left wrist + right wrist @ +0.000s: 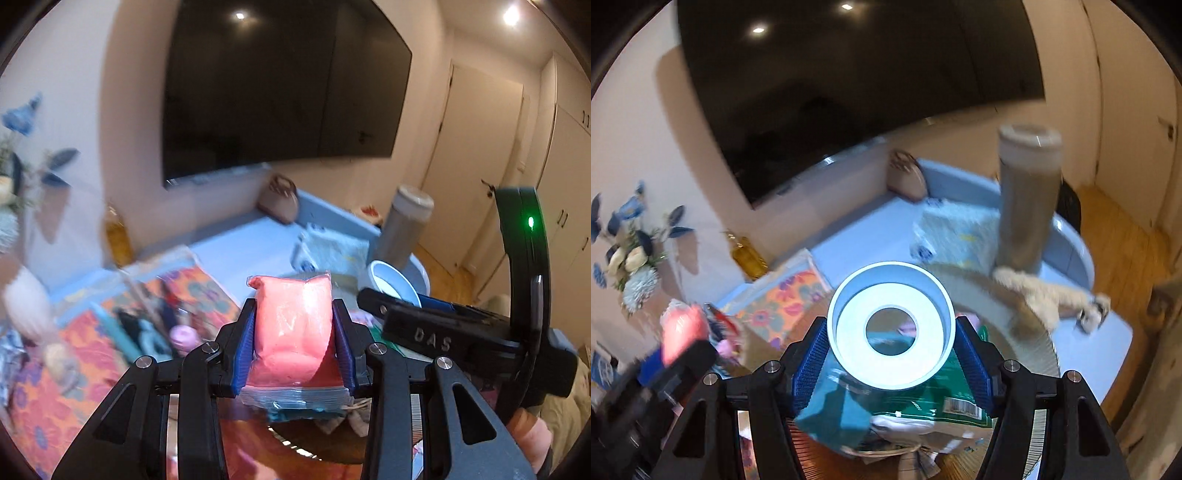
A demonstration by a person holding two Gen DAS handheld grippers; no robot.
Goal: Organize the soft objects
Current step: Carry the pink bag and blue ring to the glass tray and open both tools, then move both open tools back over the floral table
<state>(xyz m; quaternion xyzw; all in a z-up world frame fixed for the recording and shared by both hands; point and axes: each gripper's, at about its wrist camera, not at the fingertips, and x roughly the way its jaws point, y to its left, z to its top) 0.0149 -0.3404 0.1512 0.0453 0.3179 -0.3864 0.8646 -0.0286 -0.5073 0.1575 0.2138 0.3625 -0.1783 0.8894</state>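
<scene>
The left gripper [295, 343] is clamped on a soft pink putty-like lump sealed in a clear zip bag [293, 325], held up in the air above the clutter; the blue pads [246, 347] press into its sides and the bag's zip end hangs below them. The right gripper [891, 354] is closed around a wide white roll of tape with a pale blue inner wall [891, 325], also lifted, its hole facing the camera.

The main risk, as I judge it, is the bag: slick plastic over a yielding filling can creep out of the pads, or a tighter squeeze could burst the seal. The tape roll is rigid and round, so it could pivot or pop out if the hold sits off its widest part. Both grippers are close together, with the right one just beside the left in the left wrist view, so a careless swing could knock them into each other or tip the tall grey cylindrical flask with a cream lid [1028, 199] standing nearby.

Below lies a crowded pale blue tabletop [857, 243]: an orange floral-patterned cloth [783, 306], a green printed packet [923, 398], a cream plush toy [1049, 295], and an amber bottle [746, 254]. A large dark wall-mounted screen [280, 85] hangs behind, with cream doors and wooden flooring to the right.
</scene>
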